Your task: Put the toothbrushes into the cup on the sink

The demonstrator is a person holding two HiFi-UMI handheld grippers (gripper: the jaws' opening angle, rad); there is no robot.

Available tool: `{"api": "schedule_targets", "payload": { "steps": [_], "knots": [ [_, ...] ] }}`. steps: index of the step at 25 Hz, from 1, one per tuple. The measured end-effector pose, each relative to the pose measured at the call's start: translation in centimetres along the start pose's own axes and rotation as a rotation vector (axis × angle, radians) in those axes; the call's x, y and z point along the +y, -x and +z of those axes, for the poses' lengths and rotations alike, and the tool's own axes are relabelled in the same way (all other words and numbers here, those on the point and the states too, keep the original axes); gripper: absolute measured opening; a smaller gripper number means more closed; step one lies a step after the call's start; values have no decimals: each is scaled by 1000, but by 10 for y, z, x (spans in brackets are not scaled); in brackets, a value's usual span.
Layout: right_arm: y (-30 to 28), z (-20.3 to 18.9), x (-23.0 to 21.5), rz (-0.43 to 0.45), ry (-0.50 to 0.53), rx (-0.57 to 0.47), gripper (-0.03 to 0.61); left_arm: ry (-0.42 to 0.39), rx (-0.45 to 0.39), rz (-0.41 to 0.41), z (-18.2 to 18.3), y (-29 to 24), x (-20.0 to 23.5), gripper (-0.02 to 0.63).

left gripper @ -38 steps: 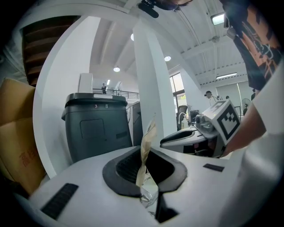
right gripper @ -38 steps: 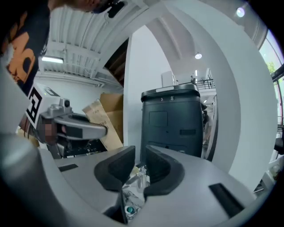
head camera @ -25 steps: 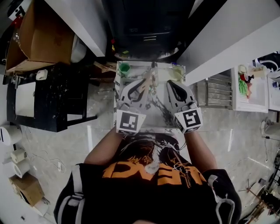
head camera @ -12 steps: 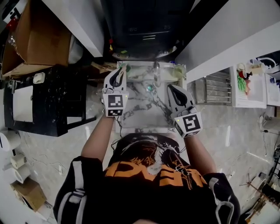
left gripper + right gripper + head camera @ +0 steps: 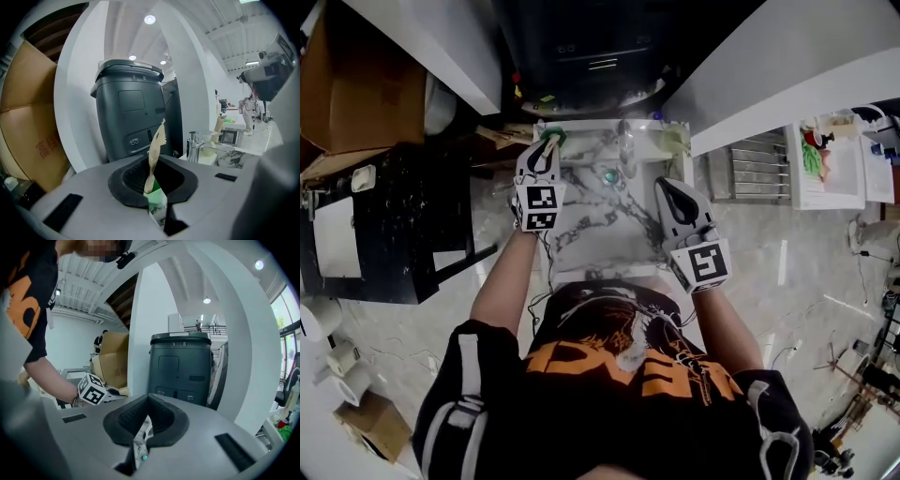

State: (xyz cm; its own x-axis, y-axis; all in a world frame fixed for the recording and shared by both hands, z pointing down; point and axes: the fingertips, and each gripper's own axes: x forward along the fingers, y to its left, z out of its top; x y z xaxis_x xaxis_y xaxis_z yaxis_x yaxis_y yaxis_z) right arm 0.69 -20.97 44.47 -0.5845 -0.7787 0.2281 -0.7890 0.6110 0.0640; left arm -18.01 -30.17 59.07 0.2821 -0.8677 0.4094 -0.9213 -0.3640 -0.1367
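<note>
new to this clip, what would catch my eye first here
The left tool, shut on a paper-wrapped toothbrush, hangs right over the green cup at the back left corner of the marble sink. The right tool is shut and empty above that sink's right side.

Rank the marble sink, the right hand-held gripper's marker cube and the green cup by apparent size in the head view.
1. marble sink
2. marker cube, though it is nearer the camera
3. green cup, clearly smallest
</note>
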Motion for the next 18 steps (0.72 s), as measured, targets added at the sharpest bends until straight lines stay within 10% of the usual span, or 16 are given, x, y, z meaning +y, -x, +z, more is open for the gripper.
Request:
{"api": "schedule_targets", "payload": {
  "steps": [6, 11, 18],
  "knots": [
    [2, -15, -5, -13, 3, 47, 14, -15, -6, -21, -10, -15, 1, 55],
    [0, -11, -4, -7, 24, 64, 14, -50, -57, -72, 2, -11, -15, 249],
    [1, 6, 0, 6, 33, 9, 14, -47, -139, -28, 37, 21, -11, 272]
  ]
}}
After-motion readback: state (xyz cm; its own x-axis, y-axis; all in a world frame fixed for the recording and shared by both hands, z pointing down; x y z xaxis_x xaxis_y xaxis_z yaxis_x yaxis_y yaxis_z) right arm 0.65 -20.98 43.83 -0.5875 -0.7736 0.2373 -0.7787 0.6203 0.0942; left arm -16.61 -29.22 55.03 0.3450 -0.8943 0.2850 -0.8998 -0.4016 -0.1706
